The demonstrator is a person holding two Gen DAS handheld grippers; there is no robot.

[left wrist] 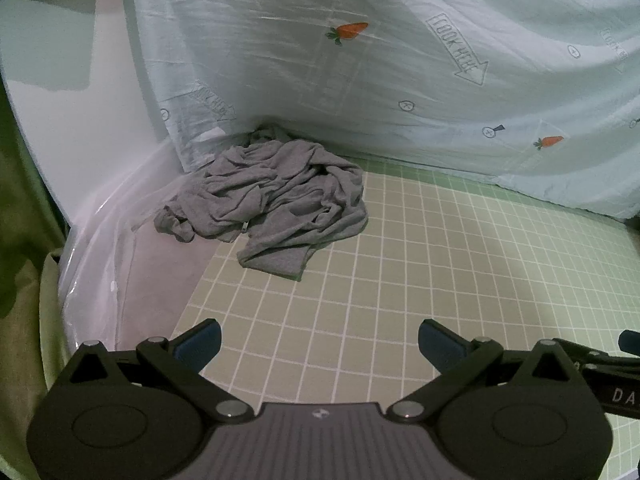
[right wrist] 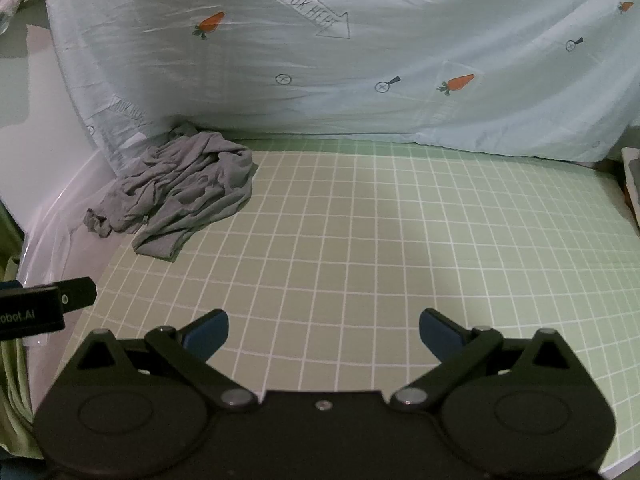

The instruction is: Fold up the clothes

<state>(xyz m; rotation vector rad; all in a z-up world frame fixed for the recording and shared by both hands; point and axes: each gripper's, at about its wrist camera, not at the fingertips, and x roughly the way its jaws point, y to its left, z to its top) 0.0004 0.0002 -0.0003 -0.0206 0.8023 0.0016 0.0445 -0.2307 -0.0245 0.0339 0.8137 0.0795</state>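
You are holding the left gripper [left wrist: 319, 342] low over the green grid mat [left wrist: 440, 272], and its blue-padded fingers [left wrist: 200, 342] are standing wide apart with nothing between them. You are holding the right gripper [right wrist: 323, 334] beside it, also above the mat, and its fingers [right wrist: 440, 332] are spread just as wide and gripping nothing. Each gripper is showing at the edge of the other's view: the right one is poking in at the far right of the left wrist view, and the left one is reaching in from the far left of the right wrist view.

The grey garment [left wrist: 272, 194] is lying crumpled in a loose heap at the far left corner of the mat, well apart from both grippers. Its back edge is pressing up against the pale blue sheet [left wrist: 360, 80], which is hanging behind the mat and is printed with carrots and "LOOK HERE" arrows. One flatter flap of the garment is spilling forward onto the grid squares, while its left side is resting partly off the mat on a clear plastic cover [left wrist: 132, 240] that is running along the mat's left border. A white wall [left wrist: 60, 140] is rising behind that cover, left of the sheet.
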